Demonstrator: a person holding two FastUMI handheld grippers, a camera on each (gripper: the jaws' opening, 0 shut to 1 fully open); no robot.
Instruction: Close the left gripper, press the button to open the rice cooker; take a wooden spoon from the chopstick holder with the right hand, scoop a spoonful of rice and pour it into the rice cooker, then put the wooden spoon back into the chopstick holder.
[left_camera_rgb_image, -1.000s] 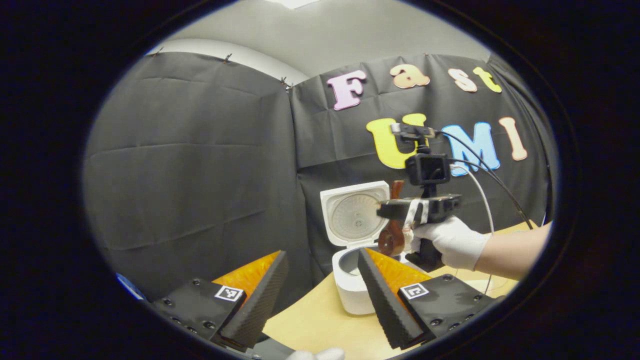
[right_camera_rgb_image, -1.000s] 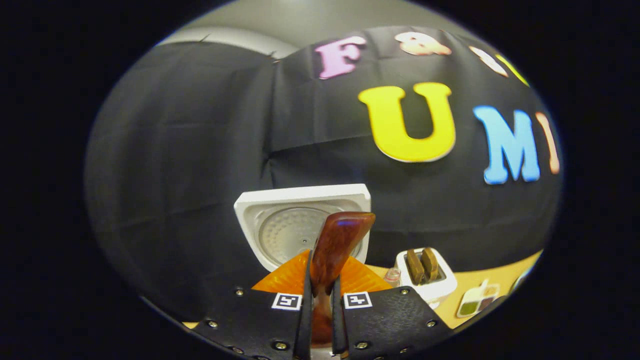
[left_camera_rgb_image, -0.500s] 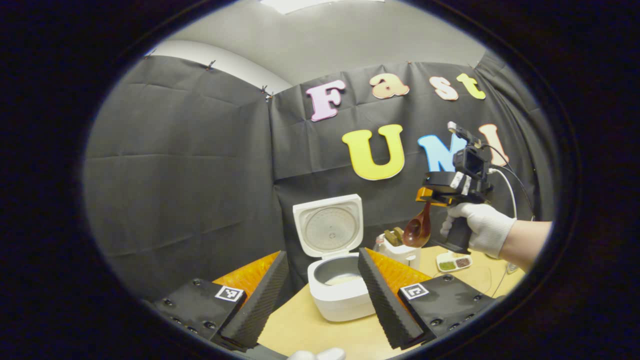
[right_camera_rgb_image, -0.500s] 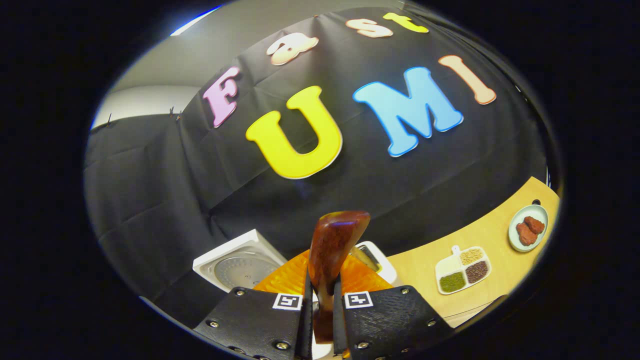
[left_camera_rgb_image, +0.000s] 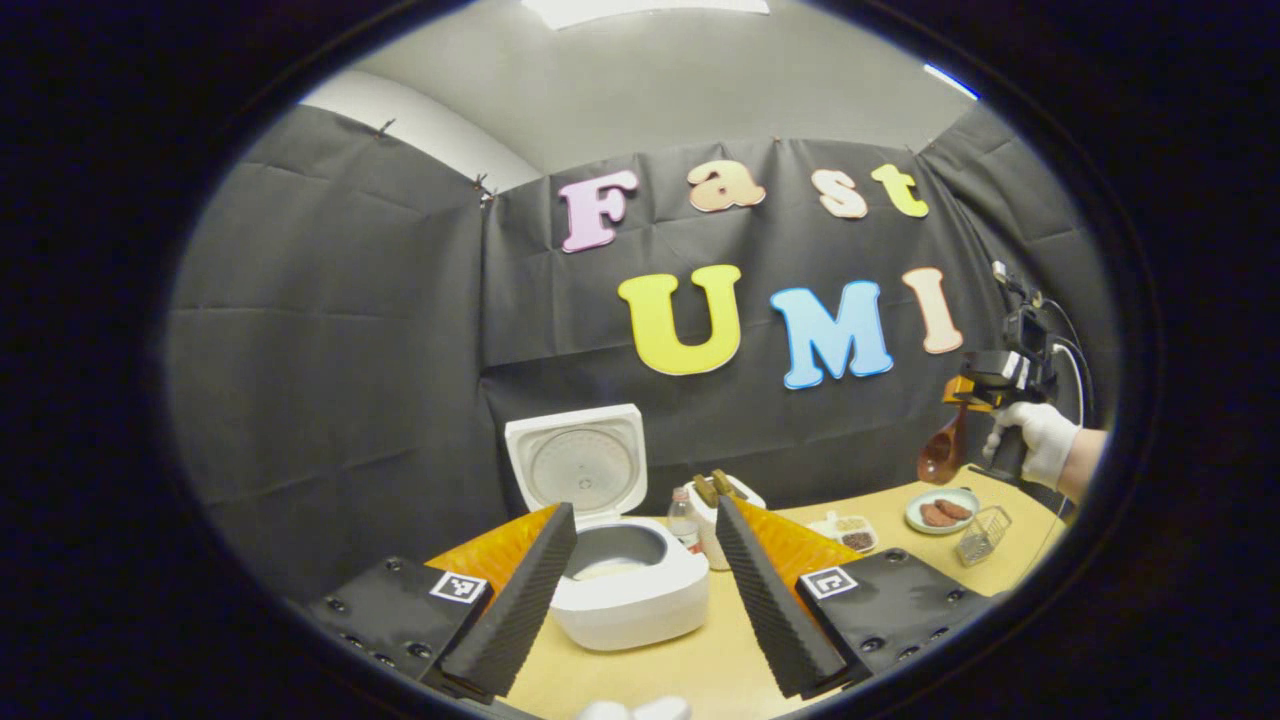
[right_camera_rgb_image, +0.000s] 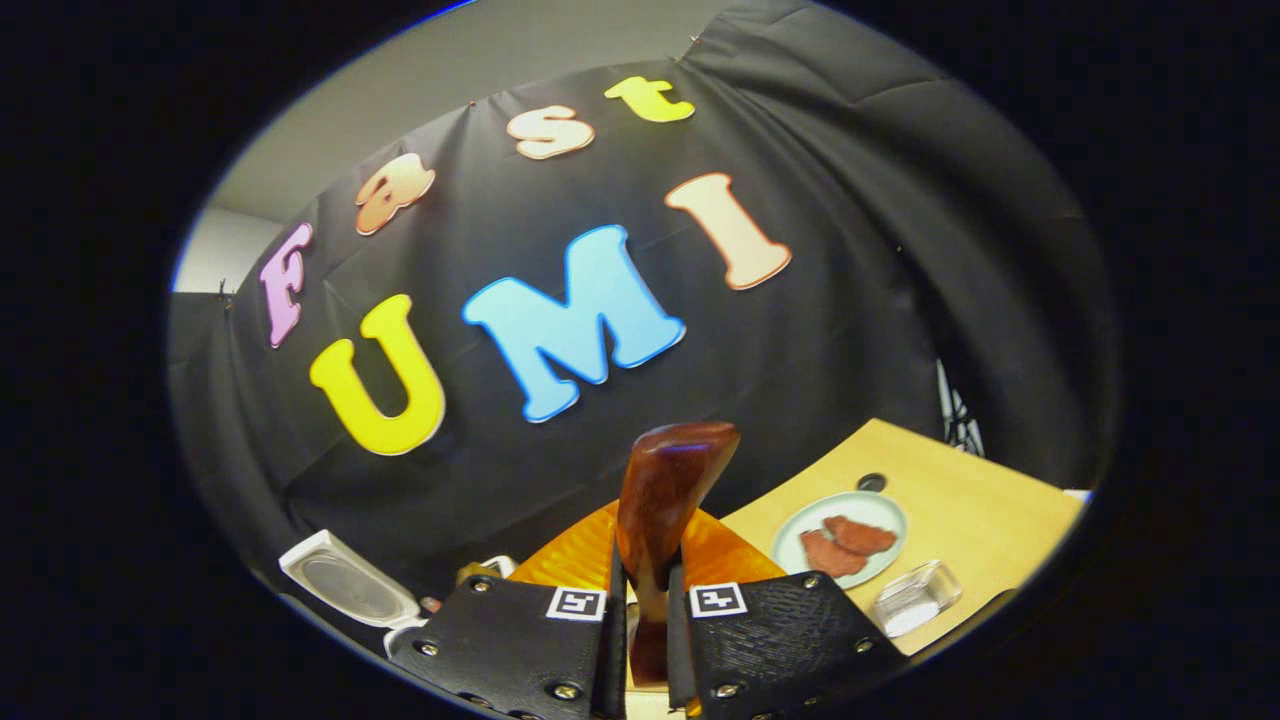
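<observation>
Right gripper (right_camera_rgb_image: 640, 640) clamps the wooden spoon (right_camera_rgb_image: 662, 510); left gripper (left_camera_rgb_image: 640, 590) stands wide. You keep the bowl level while steering toward the chopstick holder (left_camera_rgb_image: 722, 505) beside the rice cooker (left_camera_rgb_image: 625, 585).

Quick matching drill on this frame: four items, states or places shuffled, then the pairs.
1. rice cooker
2. wooden spoon
3. chopstick holder
4. left gripper

a. open, holding nothing
b. lid up
c. clamped between the right gripper's fingers, above the table
d. on the table, right of the cooker in the left gripper view

Pairs: 1-b, 2-c, 3-d, 4-a
</observation>
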